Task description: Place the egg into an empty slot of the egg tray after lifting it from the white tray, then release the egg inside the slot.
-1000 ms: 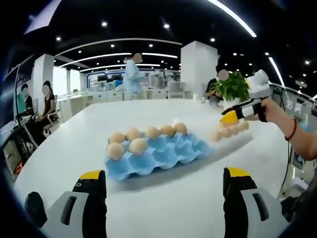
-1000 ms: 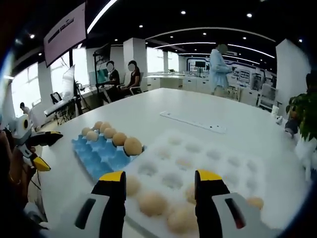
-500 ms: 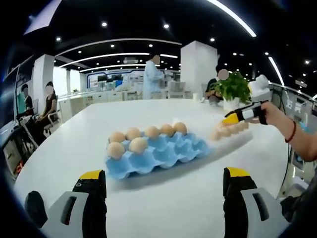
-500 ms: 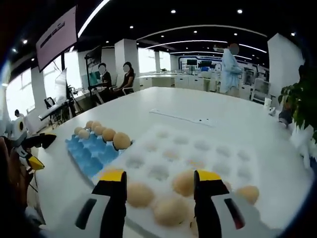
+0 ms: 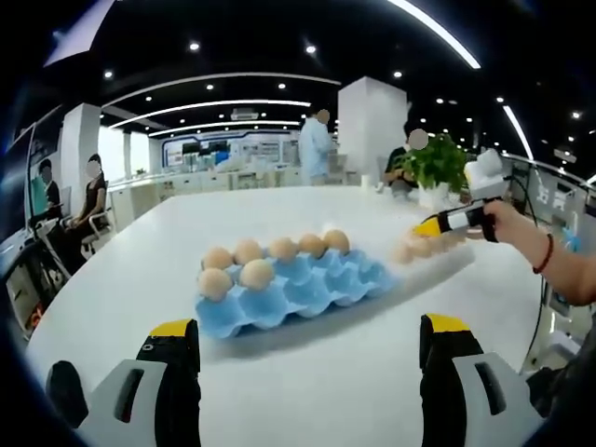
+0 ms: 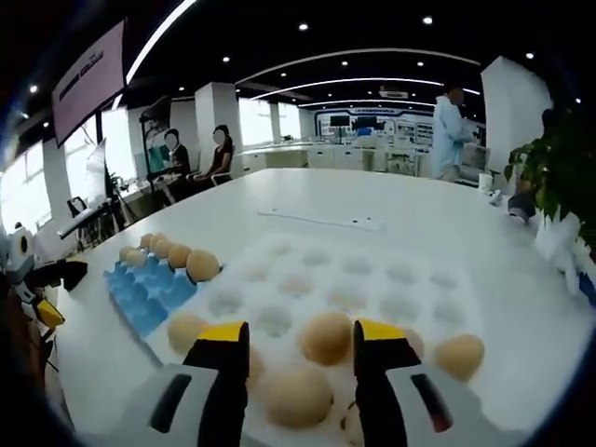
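My right gripper (image 6: pixel 300 340) hovers, fingers apart, astride an egg (image 6: pixel 327 337) on the white tray (image 6: pixel 391 289); pinch next. Left gripper (image 5: pixel 307 340) idles open facing the egg tray (image 5: pixel 298 289).

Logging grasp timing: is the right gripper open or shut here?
Open. The right gripper has its two yellow-tipped jaws apart, either side of an egg on the white tray.
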{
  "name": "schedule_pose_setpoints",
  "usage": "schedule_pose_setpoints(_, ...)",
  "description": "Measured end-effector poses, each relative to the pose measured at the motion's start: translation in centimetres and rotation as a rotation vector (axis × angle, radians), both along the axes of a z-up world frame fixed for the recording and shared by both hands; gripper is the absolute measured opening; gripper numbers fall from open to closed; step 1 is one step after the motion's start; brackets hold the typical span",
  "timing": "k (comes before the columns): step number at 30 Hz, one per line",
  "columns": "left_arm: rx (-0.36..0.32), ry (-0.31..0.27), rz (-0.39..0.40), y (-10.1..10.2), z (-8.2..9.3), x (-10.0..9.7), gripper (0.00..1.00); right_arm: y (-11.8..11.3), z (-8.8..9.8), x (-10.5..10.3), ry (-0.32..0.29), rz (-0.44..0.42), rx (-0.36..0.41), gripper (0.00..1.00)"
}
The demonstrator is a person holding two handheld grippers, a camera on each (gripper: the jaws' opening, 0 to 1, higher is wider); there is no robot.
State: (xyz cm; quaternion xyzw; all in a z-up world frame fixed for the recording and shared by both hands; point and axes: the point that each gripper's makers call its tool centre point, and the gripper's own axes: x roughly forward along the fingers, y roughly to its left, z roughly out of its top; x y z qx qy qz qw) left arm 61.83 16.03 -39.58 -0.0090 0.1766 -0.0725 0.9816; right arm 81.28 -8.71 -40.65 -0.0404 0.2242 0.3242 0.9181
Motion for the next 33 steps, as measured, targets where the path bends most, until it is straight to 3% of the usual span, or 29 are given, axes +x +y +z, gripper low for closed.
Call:
schedule_pose_setpoints(15,0.003,-0.021,0.013,0.3,0.7,0.3,1.0,-0.3,-1.3,1.2,0.007,-0.114,-0.052,0.38)
schedule_pose_setpoints(20,0.011,-0.007,0.005,0.0,0.3,0.2,1.0,-0.5,-1.5,1.6,-0.024,-0.156,-0.097,0.34)
schedule_pose_setpoints(33,0.017,-0.025,0.004,0.3,1.3,0.3,1.0,-0.6,-1.4,2.3,-0.027,-0.208,-0.077,0.27)
